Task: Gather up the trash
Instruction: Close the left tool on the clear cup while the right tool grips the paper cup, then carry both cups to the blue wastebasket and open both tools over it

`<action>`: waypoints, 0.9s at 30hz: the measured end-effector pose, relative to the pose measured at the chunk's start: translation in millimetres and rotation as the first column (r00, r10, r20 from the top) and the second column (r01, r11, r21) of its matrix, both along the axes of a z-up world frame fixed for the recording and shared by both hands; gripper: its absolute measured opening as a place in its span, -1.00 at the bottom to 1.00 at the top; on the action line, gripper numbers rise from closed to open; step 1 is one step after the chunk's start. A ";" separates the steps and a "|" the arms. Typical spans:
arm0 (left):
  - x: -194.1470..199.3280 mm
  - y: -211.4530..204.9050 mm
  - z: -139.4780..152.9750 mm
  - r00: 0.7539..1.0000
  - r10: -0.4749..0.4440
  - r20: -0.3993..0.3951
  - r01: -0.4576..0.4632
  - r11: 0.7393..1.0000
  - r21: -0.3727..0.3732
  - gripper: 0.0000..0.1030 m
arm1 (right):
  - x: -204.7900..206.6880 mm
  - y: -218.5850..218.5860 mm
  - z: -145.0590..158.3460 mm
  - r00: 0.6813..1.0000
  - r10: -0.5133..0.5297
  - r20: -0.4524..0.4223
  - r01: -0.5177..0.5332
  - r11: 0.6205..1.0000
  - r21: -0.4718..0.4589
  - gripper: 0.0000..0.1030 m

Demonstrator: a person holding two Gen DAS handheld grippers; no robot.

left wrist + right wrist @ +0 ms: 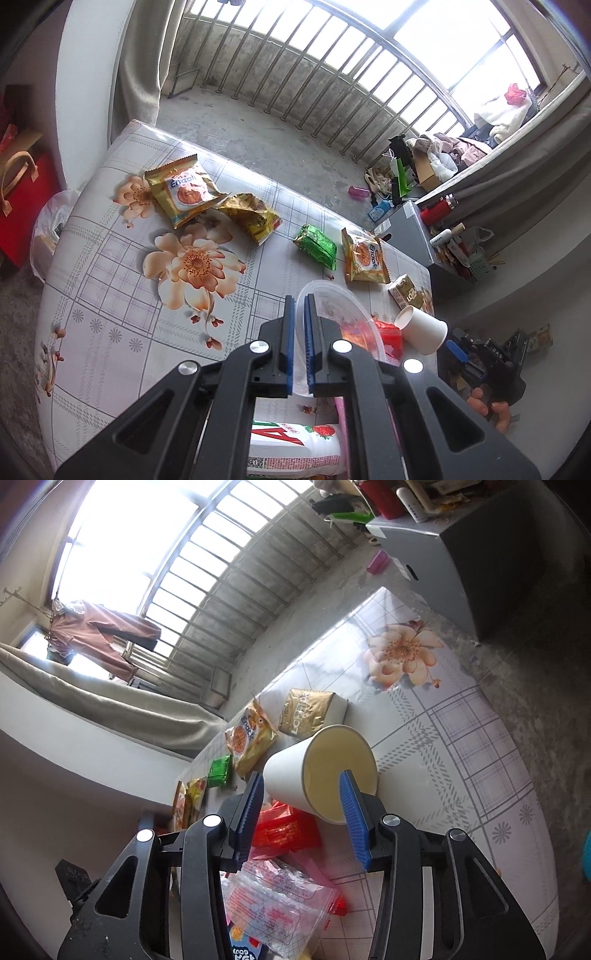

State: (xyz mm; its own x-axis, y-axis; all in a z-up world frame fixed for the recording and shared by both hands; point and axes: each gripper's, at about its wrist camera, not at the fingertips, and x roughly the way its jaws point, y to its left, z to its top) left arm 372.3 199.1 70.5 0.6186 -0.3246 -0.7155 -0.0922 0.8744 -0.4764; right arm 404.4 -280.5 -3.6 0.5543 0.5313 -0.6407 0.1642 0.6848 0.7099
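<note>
Paper cup (317, 771) lies tipped on the tabletop (461, 738), rim between the parted jaws of the right hand-held gripper (303, 805); closing there could crush it. Left hand-held gripper (300, 325) is clamped on a clear plastic lid (340, 314), which may slip; wrappers remain toward 12 o'clock.

We read "Enaak" on the gold snack packet (184, 194) at the far side of the table and again on a second gold packet (365, 256) beside the green wrapper (316, 245). The gold box (308, 712) carries letters we cannot read with certainty. A large red "A" stands on the white bottle (295, 443), beside a strawberry picture.
</note>
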 end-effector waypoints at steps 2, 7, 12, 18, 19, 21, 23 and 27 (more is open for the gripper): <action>-3.8 -3.2 5.1 1.000 -0.008 0.017 0.008 1.000 0.007 -0.92 | 6.7 6.0 -7.0 1.000 0.017 -0.012 -0.017 1.000 -0.007 -0.28; -16.4 -11.9 17.1 0.998 -0.031 0.057 0.030 0.999 0.018 -0.92 | 6.5 16.3 -9.7 0.998 0.062 0.021 -0.062 0.998 0.007 -0.96; -36.9 -36.9 37.7 0.991 -0.081 0.108 0.077 0.996 0.035 -0.92 | -23.4 7.2 17.5 0.993 0.057 0.103 -0.060 0.998 0.022 -0.98; -71.7 -111.4 67.3 0.953 -0.251 0.169 0.243 0.968 0.066 -0.92 | -116.0 -48.1 65.2 0.976 -0.021 0.218 0.004 0.997 0.077 -0.98; -77.3 -128.7 71.0 0.942 -0.288 0.174 0.279 0.957 0.073 -0.92 | -136.0 -59.4 71.9 0.971 -0.047 0.234 0.028 0.996 0.084 -0.98; -89.4 -166.5 75.2 0.915 -0.362 0.178 0.353 0.932 0.084 -0.92 | -182.4 -88.7 81.6 0.960 -0.106 0.260 0.089 0.993 0.078 -0.98; -101.3 -210.3 77.7 0.877 -0.446 0.176 0.434 0.895 0.104 -0.92 | -230.9 -121.2 84.0 0.946 -0.181 0.270 0.170 0.983 0.064 -0.98; -126.2 -314.3 67.3 0.774 -0.620 0.128 0.604 0.784 0.145 -0.92 | -325.5 -179.2 68.1 0.912 -0.341 0.229 0.351 0.936 -0.002 -0.98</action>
State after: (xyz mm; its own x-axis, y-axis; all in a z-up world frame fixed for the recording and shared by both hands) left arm 246.0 -115.2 137.8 0.4191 -0.6127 -0.6700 0.5470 0.7594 -0.3523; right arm 78.9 -459.7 64.5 0.8288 0.2559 -0.4977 0.2381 0.6437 0.7273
